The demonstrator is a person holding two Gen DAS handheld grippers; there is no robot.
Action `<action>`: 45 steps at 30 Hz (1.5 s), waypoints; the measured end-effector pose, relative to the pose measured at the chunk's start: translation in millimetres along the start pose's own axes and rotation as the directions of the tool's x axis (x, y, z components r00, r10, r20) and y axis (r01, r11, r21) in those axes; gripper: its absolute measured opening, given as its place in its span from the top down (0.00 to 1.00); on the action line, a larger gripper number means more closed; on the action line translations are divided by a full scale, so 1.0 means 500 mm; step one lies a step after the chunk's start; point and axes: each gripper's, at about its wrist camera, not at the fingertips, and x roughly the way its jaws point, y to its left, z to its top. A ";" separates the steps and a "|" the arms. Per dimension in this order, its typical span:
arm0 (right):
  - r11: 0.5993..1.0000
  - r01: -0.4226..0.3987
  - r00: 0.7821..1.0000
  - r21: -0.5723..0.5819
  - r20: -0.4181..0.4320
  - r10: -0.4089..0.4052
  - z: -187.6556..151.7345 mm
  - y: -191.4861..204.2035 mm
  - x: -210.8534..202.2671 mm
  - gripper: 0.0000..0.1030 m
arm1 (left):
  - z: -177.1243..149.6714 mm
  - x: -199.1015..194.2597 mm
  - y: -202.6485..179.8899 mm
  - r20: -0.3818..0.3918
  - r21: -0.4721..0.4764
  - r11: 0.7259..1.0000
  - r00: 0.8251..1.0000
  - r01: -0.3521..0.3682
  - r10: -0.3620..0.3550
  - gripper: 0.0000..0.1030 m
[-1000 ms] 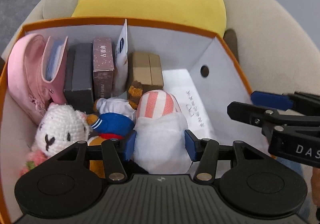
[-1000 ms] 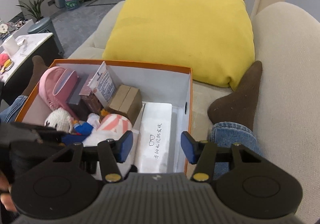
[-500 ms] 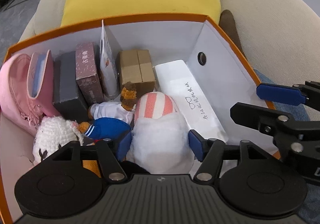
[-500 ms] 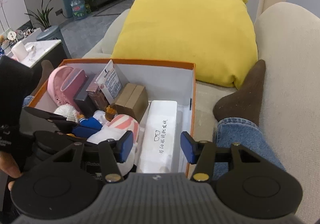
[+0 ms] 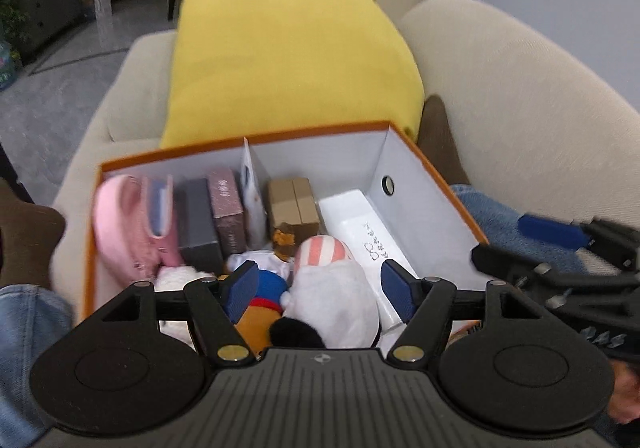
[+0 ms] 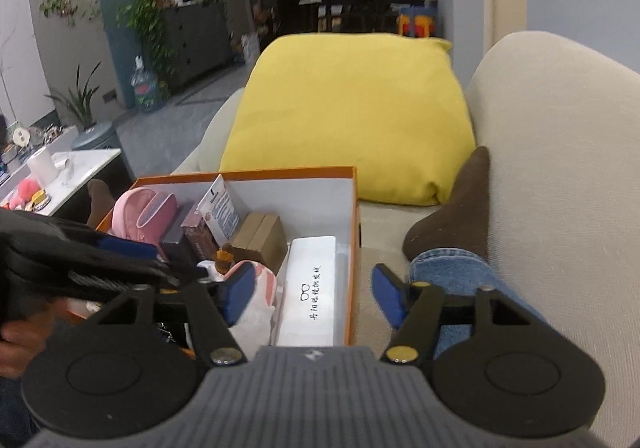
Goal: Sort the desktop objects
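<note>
An orange box (image 5: 452,194) with white inner walls sits on a beige sofa, and also shows in the right wrist view (image 6: 353,232). It holds a pink shoe (image 5: 128,228), upright small boxes (image 5: 226,216), a brown carton (image 5: 294,204), a white case (image 5: 360,232) and plush toys. My left gripper (image 5: 320,290) is open and empty above a white plush with a pink-striped cap (image 5: 332,280). My right gripper (image 6: 314,296) is open and empty, above the box's right wall.
A yellow cushion (image 6: 352,116) lies behind the box. A leg in jeans with a brown sock (image 6: 452,220) rests right of the box. The sofa back (image 6: 560,168) rises at the right. A side table (image 6: 60,176) with clutter stands at far left.
Both grippers have lifted and pulled back from the box, so more of the room shows. The left gripper's jaws have opened wider off the white plush.
</note>
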 end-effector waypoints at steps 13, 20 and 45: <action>0.999 -0.032 0.998 0.006 0.056 0.031 -0.077 0.092 0.020 0.29 | -0.107 -0.103 0.050 0.218 -0.056 0.983 0.959 -0.175 0.183 0.23; 1.000 -0.017 0.997 0.017 0.078 0.016 -0.088 0.100 0.021 0.24 | -0.152 -0.104 0.057 0.307 -0.094 0.965 0.915 -0.246 0.263 0.22; 0.994 0.098 0.989 -0.057 0.117 -0.090 -0.110 0.128 0.047 0.11 | -0.179 -0.050 0.068 0.268 -0.128 0.943 0.905 -0.308 0.331 0.11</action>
